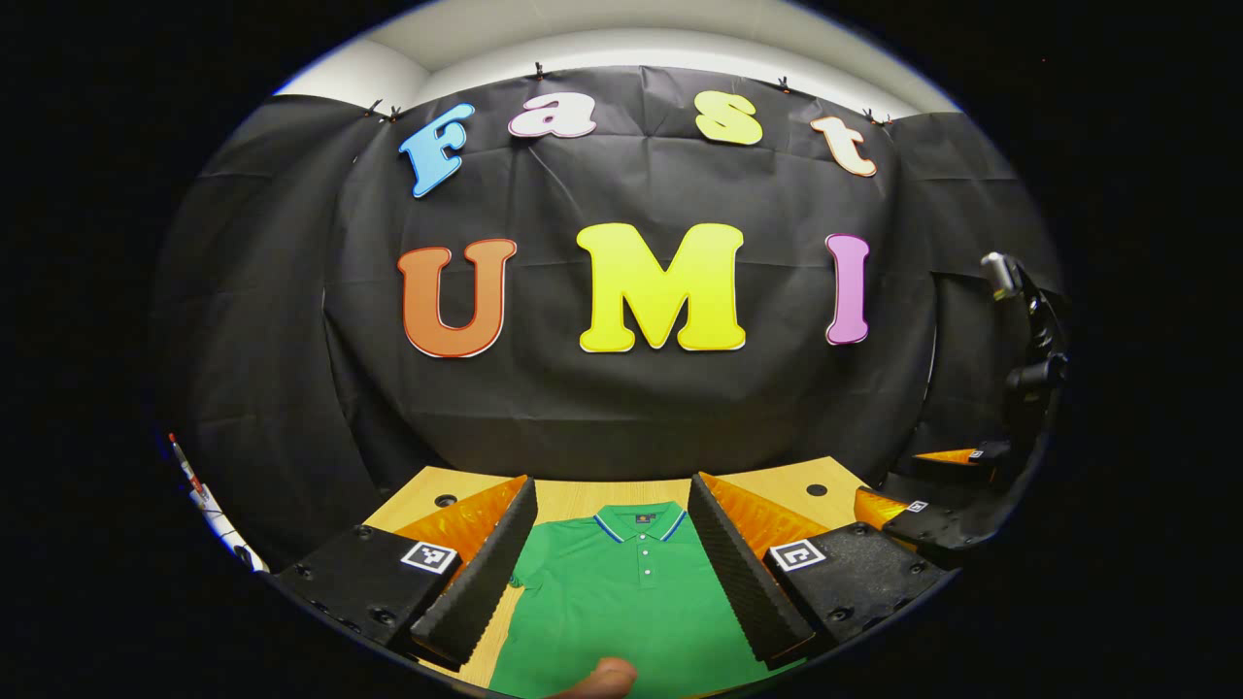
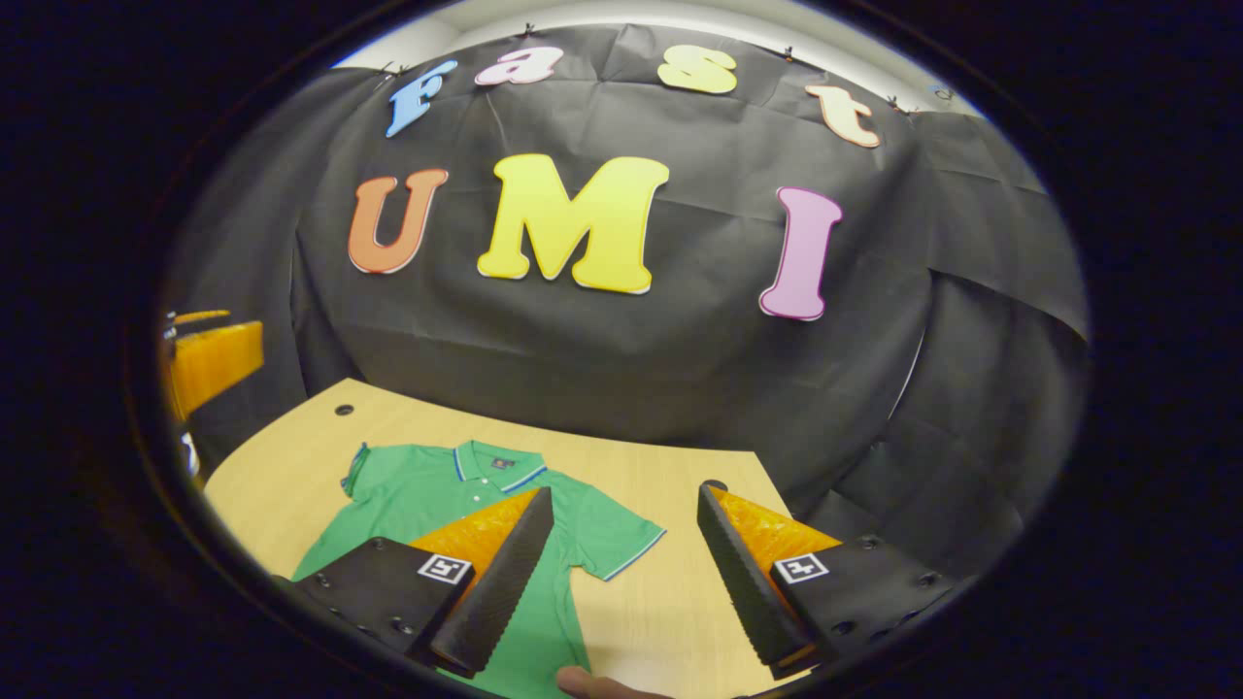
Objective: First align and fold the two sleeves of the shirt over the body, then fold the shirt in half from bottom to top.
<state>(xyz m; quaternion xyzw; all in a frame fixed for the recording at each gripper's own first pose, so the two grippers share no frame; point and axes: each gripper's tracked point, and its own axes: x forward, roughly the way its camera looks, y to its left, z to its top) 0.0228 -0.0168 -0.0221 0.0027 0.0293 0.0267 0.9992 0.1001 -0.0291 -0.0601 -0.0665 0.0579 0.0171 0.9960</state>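
Ridged fingers of the left gripper (image 1: 612, 573) gape above the flat green shirt (image 1: 631, 602); the right gripper (image 2: 626, 573) also gapes over the smooth wooden table (image 2: 670, 582).

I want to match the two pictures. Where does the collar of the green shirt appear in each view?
Left gripper view: the collar sits bottom centre, between the left gripper fingers.
Right gripper view: the collar sits lower left, beyond the near finger of the right gripper.
Shared landmark: the round hole in the table, near a far corner.
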